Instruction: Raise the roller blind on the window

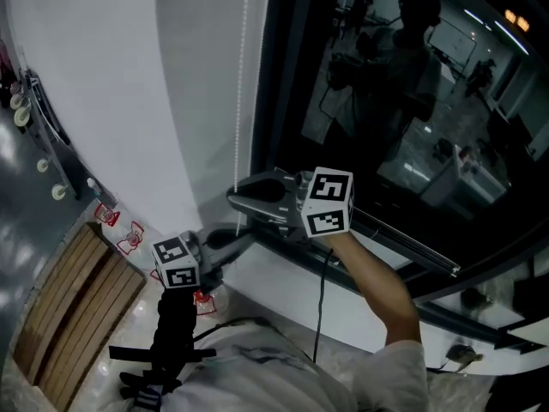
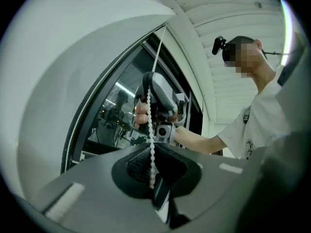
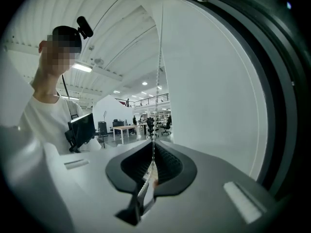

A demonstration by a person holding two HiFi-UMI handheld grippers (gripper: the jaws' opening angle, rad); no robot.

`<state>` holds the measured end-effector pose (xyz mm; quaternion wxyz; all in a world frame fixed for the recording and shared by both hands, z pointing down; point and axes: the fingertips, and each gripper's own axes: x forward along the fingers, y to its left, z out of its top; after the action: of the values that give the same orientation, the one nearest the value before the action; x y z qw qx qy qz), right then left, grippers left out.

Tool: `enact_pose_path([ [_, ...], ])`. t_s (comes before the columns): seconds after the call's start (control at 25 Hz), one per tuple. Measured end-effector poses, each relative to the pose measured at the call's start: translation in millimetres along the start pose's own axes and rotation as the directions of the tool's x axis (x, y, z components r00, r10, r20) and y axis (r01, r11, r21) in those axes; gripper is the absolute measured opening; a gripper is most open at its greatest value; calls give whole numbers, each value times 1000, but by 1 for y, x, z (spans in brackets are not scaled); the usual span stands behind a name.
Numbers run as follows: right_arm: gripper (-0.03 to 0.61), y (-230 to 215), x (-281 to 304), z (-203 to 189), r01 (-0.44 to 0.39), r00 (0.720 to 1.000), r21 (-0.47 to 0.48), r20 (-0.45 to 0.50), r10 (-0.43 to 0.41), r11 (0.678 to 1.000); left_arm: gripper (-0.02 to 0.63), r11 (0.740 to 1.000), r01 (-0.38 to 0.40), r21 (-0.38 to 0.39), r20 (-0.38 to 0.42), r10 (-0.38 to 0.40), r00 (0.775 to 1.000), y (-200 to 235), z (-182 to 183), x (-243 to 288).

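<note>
Chain (image 1: 239,101) hangs straight down from 12 o'clock in the head view. It runs along the seam between the white blind (image 1: 129,84) at 10 o'clock and the dark window (image 1: 412,118) at 2 o'clock.

Blind: covers its whole pane as far as I can see, lower edge not clear. Judged at or near fully lowered, so most of the raising is still to do.

Right hand-held gripper (image 3: 151,160): jaws pinched together on the chain, with the beads entering the cleft from 12 o'clock. It reaches in from 3 o'clock and lies roughly level, crossing the chain squarely. Presumably this is so the pads bite between beads and do not slide.

Left hand-held gripper (image 2: 153,171): jaws likewise closed on the chain, which disappears into the pinch. It comes in from 7 o'clock and grips just below the right one.

Reading: two stacked grips suggest hand-over-hand hauling, one holding tension while the other re-grips.

Risks: pulling away from vertical could make the chain bind at the top, and a loosened pinch could let the beads slip.
</note>
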<state>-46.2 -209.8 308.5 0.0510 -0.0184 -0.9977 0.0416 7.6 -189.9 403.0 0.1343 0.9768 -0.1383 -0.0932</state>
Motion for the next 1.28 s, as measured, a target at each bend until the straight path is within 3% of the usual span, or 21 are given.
enact_pose_path([
  [0.2, 14, 1, 3, -45, 5, 997, 51, -71, -2, 999, -2, 1000, -1, -1, -3, 1, 1000, 0, -2, 0],
  [0.32, 15, 0, 0, -49, 3, 1000, 81, -29, 0, 997, -2, 1000, -1, 2, -5, 1, 1000, -1, -2, 1],
  [0.44, 21, -1, -2, -41, 15, 1000, 27, 18, -15, 1000, -2, 1000, 0, 5, 3, 0, 1000, -1, 1, 0],
  [0.48, 41, -2, -2, -37, 18, 1000, 9, 25, -18, 1000, -2, 1000, 1, 8, 4, -1, 1000, -1, 2, 0],
  [0.52, 118, -3, -2, -30, 14, 999, 3, 38, -14, 1000, -2, 1000, 1, 10, 4, -1, 1000, -1, 3, 0],
  [0.56, 167, -3, -3, -20, 3, 998, 4, 61, -4, 1000, -2, 1000, 1, 11, 5, -1, 1000, -1, 3, 0],
  [0.6, 176, -3, -5, -7, -7, 996, 3, 92, 7, 1000, -2, 1000, 0, 11, 6, 0, 1000, -1, 3, -1],
  [0.76, 176, -4, -13, 54, -21, 983, -68, 182, 33, 997, -2, 1000, -8, 11, 8, 8, 1000, 0, 2, -4],
  [0.96, 176, -3, -18, 129, -4, 971, -201, 232, 52, 979, -2, 1000, -9, 14, 11, 9, 1000, 0, 2, -4],
  [1.28, 166, 4, -29, 219, 36, 950, -332, 303, 71, 943, -2, 1000, 0, 10, 3, 0, 1000, -4, -2, -3],
])
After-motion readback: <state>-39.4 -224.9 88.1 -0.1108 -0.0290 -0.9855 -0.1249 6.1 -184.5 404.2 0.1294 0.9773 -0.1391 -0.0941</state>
